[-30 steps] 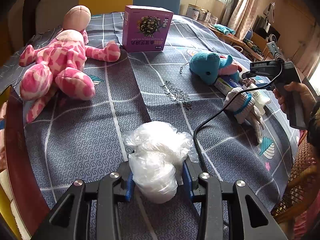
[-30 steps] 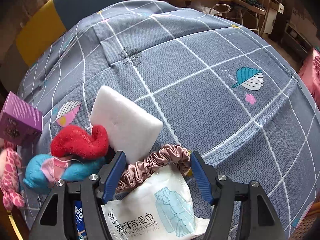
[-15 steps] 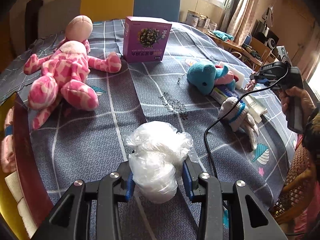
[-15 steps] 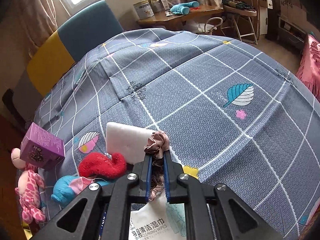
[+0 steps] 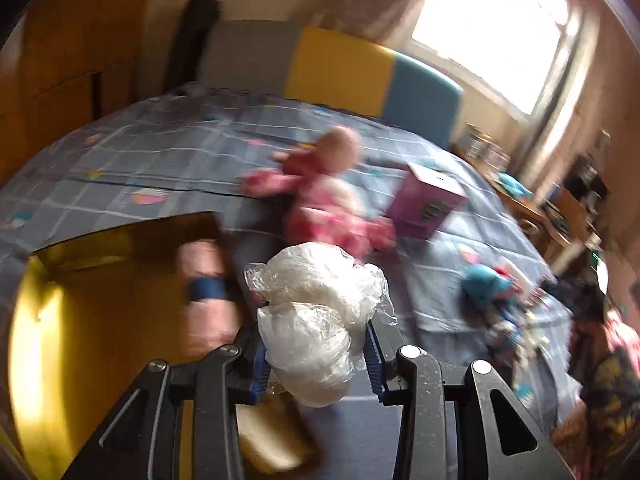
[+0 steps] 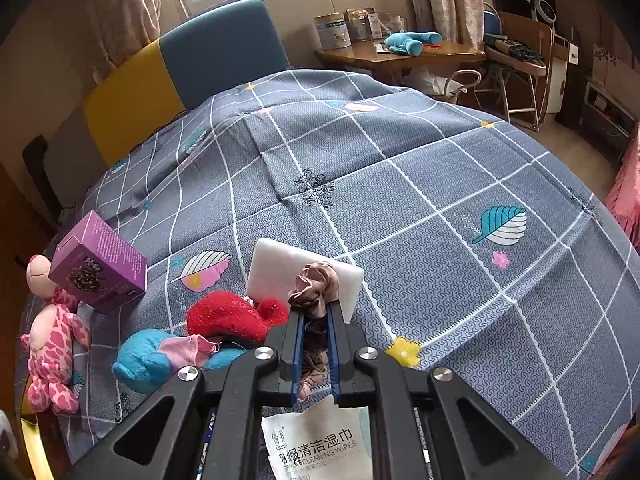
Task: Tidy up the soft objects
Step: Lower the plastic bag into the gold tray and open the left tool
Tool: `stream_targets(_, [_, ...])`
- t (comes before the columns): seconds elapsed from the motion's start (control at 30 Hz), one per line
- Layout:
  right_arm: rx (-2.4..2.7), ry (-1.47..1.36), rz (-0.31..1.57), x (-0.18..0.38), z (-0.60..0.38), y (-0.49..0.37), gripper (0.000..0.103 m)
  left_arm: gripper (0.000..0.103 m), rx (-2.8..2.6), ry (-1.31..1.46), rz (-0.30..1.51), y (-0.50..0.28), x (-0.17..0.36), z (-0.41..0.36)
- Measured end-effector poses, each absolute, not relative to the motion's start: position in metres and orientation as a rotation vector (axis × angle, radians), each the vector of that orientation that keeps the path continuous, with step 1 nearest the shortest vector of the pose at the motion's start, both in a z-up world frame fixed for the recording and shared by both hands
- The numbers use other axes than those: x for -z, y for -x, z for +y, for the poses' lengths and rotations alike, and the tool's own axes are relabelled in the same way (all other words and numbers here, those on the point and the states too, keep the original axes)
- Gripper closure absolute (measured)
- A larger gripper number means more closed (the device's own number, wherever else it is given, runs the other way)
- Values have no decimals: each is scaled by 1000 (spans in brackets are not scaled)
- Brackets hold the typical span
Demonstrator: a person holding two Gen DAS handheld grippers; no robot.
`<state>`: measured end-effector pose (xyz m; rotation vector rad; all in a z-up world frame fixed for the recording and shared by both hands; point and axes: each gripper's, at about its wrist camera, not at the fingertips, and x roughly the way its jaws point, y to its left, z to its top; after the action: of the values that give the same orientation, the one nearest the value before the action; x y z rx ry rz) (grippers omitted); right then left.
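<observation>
Crinkly plastic bag (image 5: 316, 320) is clamped in the left gripper (image 5: 316, 360), beside a yellow box (image 5: 80, 340) at left. Satin scrunchie (image 6: 314, 284) is pinched in the right gripper (image 6: 314, 344), above the wipes (image 6: 316, 444). Next, probably both get dropped in.

The support surface is a bed (image 6: 420, 184) covered with a grey-blue grid-pattern quilt printed with leaves. Lying on the quilt: a pink plush toy (image 6: 52, 340), a purple box (image 6: 100, 264) beside it, a blue plush toy (image 6: 148, 356), a red fuzzy item (image 6: 232, 314), a white foam block (image 6: 276, 268) and a wet-wipes pack (image 6: 320, 444).
</observation>
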<state>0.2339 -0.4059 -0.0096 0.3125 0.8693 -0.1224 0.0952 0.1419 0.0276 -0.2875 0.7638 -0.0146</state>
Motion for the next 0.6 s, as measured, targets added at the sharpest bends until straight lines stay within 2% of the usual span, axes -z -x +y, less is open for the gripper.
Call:
stream_targets(0.2, [119, -286, 870, 9, -402, -234, 94, 64, -202, 456, 853, -113, 8, 231])
stream_targets(0.43, [134, -261, 887, 12, -400, -235, 94, 63, -283, 481, 932, -150, 49, 256])
stream_targets(0.53, [143, -250, 894, 13, -399, -237, 94, 53, -302, 454, 936, -162, 55, 257])
stream_targets(0.6, [147, -241, 901, 15, -399, -238, 94, 51, -307, 429, 941, -167, 58, 256])
